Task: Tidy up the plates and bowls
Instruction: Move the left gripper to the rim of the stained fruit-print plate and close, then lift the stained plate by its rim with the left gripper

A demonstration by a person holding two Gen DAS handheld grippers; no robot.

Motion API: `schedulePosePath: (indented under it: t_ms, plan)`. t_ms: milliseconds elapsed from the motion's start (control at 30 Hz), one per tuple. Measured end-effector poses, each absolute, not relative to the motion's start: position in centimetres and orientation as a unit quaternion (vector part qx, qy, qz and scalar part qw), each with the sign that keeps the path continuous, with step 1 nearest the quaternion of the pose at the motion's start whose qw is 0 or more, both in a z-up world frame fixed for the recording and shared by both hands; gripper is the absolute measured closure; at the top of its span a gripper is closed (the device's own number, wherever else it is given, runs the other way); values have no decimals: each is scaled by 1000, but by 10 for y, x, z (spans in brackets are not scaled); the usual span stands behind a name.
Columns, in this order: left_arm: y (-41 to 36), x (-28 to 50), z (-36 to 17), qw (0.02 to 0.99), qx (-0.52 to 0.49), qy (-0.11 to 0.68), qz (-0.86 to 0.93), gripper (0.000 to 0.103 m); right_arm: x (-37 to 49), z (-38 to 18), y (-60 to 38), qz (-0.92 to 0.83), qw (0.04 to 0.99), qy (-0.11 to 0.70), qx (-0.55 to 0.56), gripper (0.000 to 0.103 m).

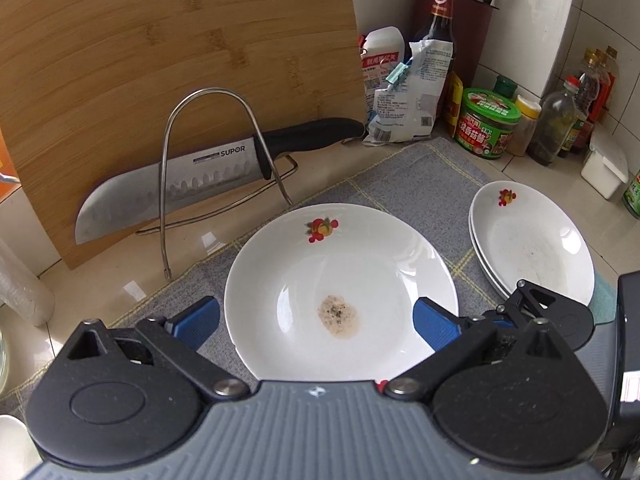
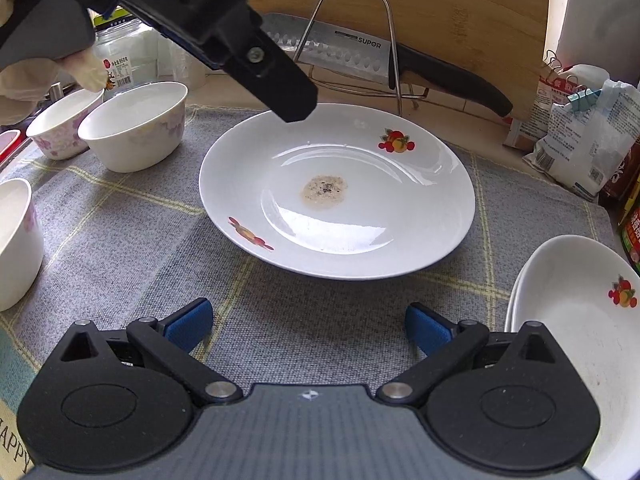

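Note:
A white plate (image 1: 340,280) (image 2: 336,192) with fruit prints and a brown stain in its middle lies on the grey checked cloth (image 2: 132,248). My left gripper (image 1: 316,322) hovers over it, open, with one blue pad on each side of the plate and nothing held. In the right wrist view its black finger (image 2: 280,88) hangs above the plate's far-left rim. My right gripper (image 2: 308,328) is open over bare cloth, just short of the plate's near rim. A stack of matching plates (image 1: 532,240) (image 2: 580,320) lies to the right. Three white bowls (image 2: 136,132) (image 2: 64,124) (image 2: 12,240) stand to the left.
Behind the plate a bamboo cutting board (image 1: 180,60) leans on the wall, with a large knife (image 1: 180,176) in a wire rack (image 1: 208,152). Bags, jars and bottles (image 1: 488,124) crowd the back right corner. A glass jar (image 2: 120,60) and a gloved hand (image 2: 84,68) are at the back left.

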State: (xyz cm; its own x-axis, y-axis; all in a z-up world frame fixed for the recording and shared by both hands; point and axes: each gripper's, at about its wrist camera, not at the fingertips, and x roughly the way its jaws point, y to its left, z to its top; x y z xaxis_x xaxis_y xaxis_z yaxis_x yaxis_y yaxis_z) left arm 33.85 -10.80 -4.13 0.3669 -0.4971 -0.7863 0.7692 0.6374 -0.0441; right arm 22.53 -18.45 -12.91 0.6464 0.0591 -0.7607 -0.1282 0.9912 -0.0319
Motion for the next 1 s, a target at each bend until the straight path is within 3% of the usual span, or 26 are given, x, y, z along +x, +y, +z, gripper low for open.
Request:
schedulePosePath:
  t_ms: [600,1000]
  plan:
    - [-138,398,-78,783,182,470,-366,2,231,-128,-183,25,903,428,-30,0]
    - [-143,408,-88,771,171,489,-372,9,244,-129,-194,11,900,434,-32,0]
